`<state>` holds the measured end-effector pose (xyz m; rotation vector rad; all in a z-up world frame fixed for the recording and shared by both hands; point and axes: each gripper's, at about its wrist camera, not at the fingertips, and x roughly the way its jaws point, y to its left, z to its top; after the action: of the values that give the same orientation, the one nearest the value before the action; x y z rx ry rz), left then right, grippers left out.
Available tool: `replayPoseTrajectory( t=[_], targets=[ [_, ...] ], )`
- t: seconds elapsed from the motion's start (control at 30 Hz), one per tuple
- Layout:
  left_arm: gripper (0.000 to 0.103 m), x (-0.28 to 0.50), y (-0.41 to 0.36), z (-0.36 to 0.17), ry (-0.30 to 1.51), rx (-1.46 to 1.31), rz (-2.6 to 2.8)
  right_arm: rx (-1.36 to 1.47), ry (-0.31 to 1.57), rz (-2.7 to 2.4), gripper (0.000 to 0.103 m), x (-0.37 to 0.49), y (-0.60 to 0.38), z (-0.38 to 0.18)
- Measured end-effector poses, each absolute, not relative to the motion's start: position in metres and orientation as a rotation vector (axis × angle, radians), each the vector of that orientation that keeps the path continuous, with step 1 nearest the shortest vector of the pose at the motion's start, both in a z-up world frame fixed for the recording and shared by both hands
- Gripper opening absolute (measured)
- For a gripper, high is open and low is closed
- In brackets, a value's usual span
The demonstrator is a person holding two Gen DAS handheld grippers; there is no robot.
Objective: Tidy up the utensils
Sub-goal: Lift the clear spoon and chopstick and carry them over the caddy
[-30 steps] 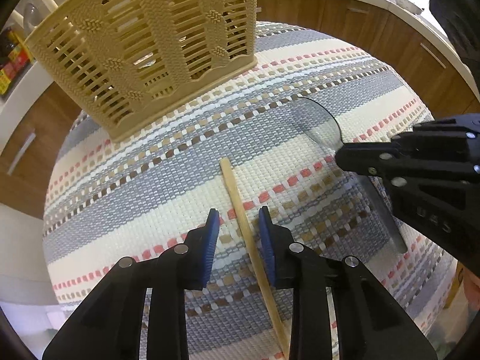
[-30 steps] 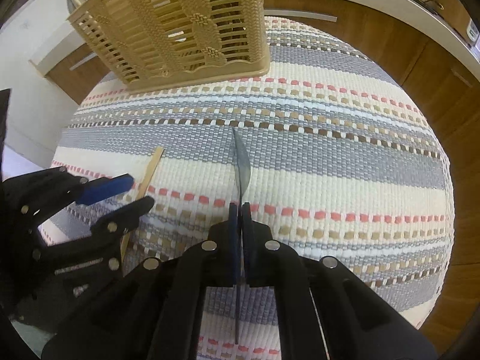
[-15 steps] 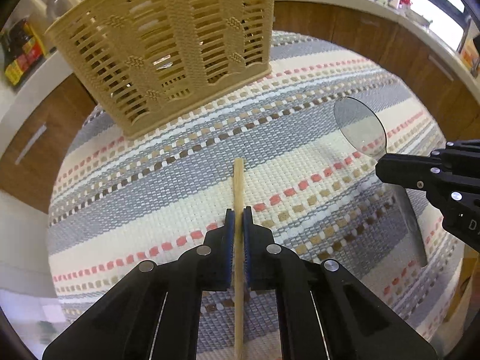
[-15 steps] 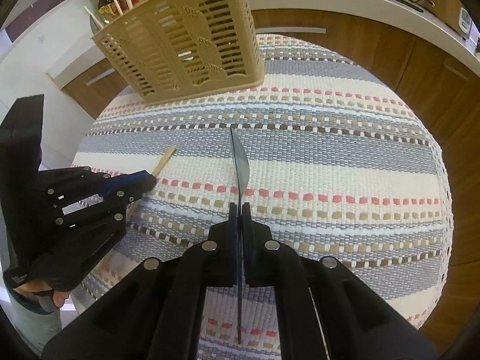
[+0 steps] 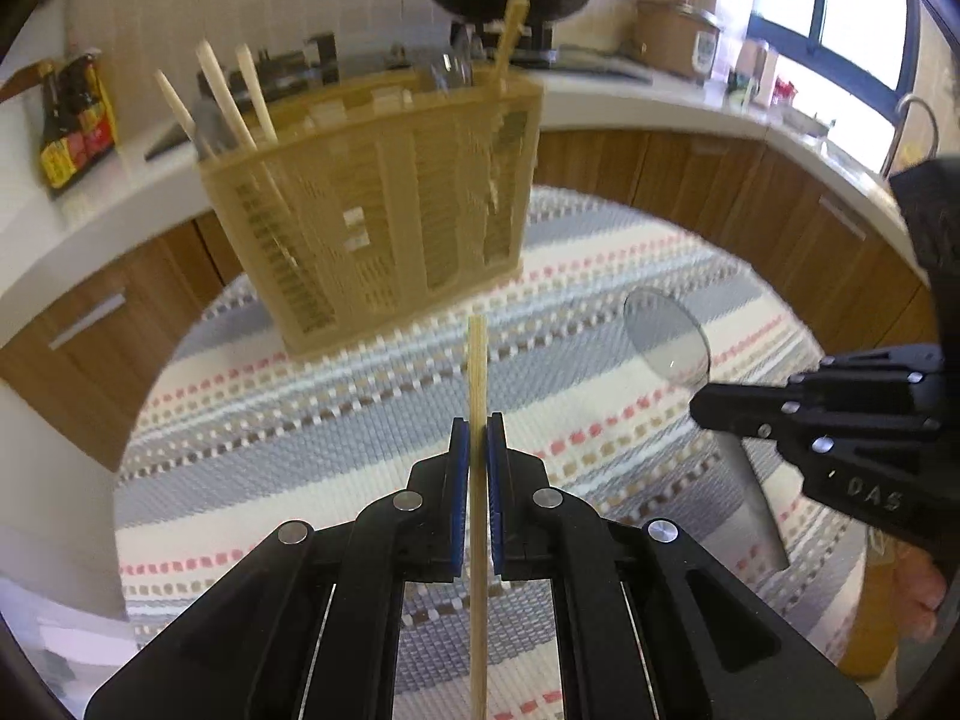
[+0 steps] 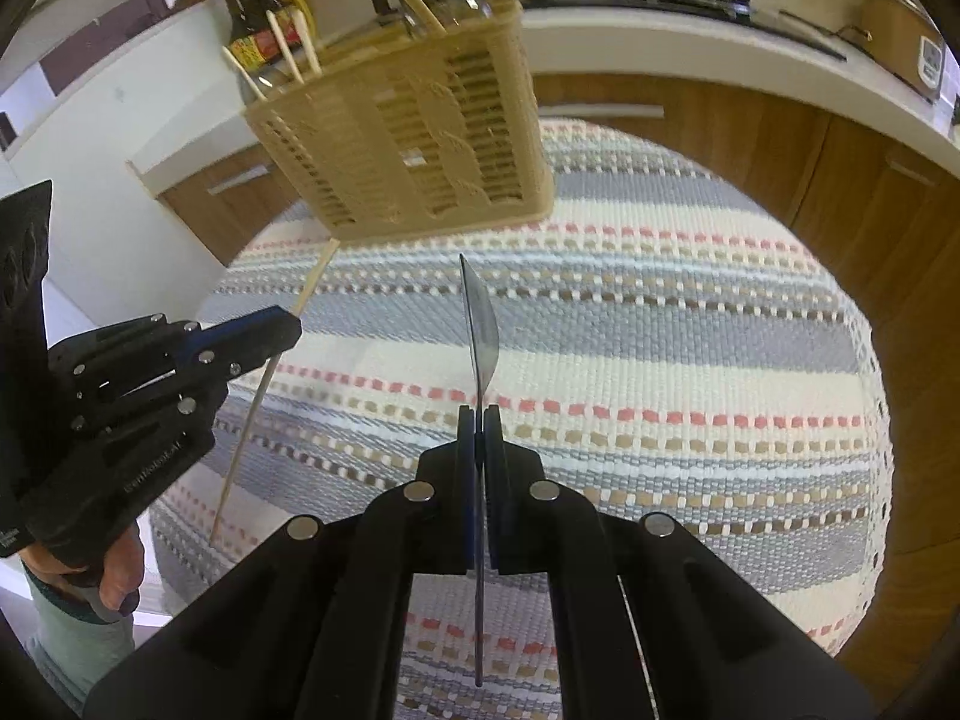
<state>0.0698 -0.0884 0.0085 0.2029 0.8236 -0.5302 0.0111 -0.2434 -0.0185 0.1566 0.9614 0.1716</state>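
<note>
Chopstick (image 5: 477,372) of pale wood stands clamped between the blue pads of the left tool (image 5: 478,468), running straight forward between the fingers so that its squared tip points toward the basket (image 5: 384,204) ahead and its tail passes back under the black frame. From the right wrist view the same chopstick (image 6: 264,384) slants through the left tool (image 6: 264,330), lifted clear of the cloth. Just beside it, the right tool (image 6: 479,444) is pinched tight on a clear plastic spoon (image 6: 480,324), seen edge-on there as a thin dark blade; from the left wrist view the spoon (image 5: 666,336) shows its round, glassy bowl sticking out in front of the right tool (image 5: 708,408), raised above the cloth too. Both pieces are held near the front of the basket, not touching it. That basket is tan plastic with slatted, woven-look walls, and several pale chopsticks (image 5: 228,96) and a spoon stand upright in it. It rests on a coarse woven cloth (image 6: 690,360) striped in grey, cream, pink and brown that covers the counter.
</note>
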Motion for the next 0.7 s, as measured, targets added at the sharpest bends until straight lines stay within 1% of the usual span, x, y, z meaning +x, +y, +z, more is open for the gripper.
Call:
replayPoseTrajectory(
  t=[0.37,0.7],
  targets=[
    [0.003,0.065,-0.071,0.076,0.617,0.09,-0.538,0.122,0.79,0.224,0.002,0.002,-0.229,0.043],
    [0.003,0.093,-0.033,0.137,0.426,-0.083,-0.533,0.122,0.575,0.263,0.002,0.031,-0.232,0.1]
  ],
)
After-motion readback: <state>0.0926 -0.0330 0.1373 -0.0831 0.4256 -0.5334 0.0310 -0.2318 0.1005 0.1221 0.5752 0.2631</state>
